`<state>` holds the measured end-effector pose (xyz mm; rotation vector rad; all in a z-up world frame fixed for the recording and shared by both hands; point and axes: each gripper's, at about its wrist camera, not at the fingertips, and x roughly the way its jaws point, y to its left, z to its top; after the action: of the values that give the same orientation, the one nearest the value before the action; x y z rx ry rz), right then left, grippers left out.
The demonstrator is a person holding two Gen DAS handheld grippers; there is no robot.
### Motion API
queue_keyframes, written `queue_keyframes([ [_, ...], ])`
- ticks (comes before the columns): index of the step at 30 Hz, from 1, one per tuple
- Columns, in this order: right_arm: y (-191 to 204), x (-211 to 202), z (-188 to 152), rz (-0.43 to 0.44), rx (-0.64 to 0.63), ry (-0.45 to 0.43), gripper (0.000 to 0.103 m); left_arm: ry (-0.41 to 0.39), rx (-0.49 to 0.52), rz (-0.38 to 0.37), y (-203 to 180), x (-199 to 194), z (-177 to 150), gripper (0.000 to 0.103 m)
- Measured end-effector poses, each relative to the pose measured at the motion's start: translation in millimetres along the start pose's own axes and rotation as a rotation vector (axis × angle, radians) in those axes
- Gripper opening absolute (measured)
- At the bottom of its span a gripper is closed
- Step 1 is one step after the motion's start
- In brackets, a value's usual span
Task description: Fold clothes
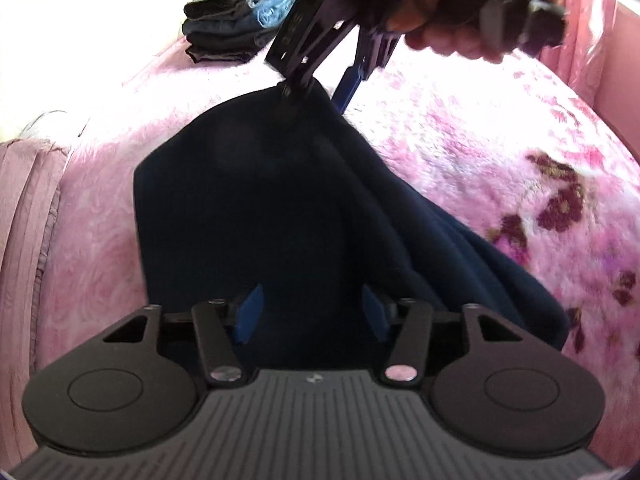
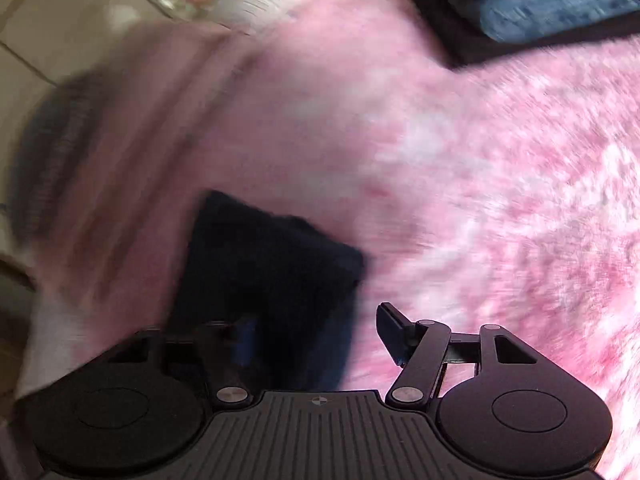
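A dark navy garment lies partly folded on the pink fleece blanket. My left gripper hovers over its near end with the jaws wide apart, holding nothing. My right gripper shows in the left wrist view at the garment's far corner, with fingers apart, one blue pad clear of the cloth. In the blurred right wrist view the right gripper is open above a corner of the navy garment.
A stack of folded jeans and dark clothes sits at the far side of the bed; it also shows in the right wrist view. The bed's ruffled pink edge runs along the left. Tiled floor lies beyond.
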<state>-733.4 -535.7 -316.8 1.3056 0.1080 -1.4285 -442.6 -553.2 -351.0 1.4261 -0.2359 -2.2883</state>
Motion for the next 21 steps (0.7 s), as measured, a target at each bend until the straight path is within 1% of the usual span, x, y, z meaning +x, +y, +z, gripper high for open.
queue_keyframes([
  [2,-5.5,1.7,2.1,0.019,-0.013,0.009,0.068,0.015,-0.037,0.005,2.6,-5.8,1.6,0.045],
  [4,-3.0,-10.4,2.0,0.027,-0.028,0.004,0.068,0.024,-0.101,-0.005,6.0,-19.8,3.1,0.048],
  [5,-4.0,-17.0,-0.4,0.041,-0.006,0.008,0.068,0.03,-0.106,-0.011,2.6,-26.3,2.5,0.05],
  [7,-6.9,-28.7,-7.0,0.076,0.05,0.022,0.068,0.045,-0.115,-0.021,-4.7,-37.9,1.0,0.05],
  [9,-4.1,-30.6,-16.9,0.097,0.051,0.045,0.068,0.092,-0.122,-0.036,-15.8,-33.1,-3.0,0.048],
  [11,-2.2,-24.3,-23.6,0.11,0.054,0.066,0.068,0.14,-0.128,-0.045,-23.3,-17.2,-7.7,0.047],
  [13,-5.1,-8.1,-26.1,0.119,0.09,0.078,0.069,0.139,-0.117,-0.035,-27.9,-5.9,-9.1,0.048],
  [15,-5.8,4.5,-23.8,0.128,0.112,0.06,0.075,0.143,-0.116,-0.034,-27.7,-5.9,-6.4,0.048],
  [16,-2.7,7.0,-22.0,0.128,0.105,0.053,0.076,0.144,-0.126,-0.036,-24.9,-9.7,-6.5,0.048],
  [19,2.6,9.8,-17.9,0.134,0.101,0.045,0.076,0.131,-0.183,-0.03,-17.9,-26.3,-10.1,0.049],
  [21,-0.5,10.6,-17.1,0.141,0.126,0.045,0.076,0.109,-0.245,-0.006,-15.1,-38.0,-16.0,0.057],
])
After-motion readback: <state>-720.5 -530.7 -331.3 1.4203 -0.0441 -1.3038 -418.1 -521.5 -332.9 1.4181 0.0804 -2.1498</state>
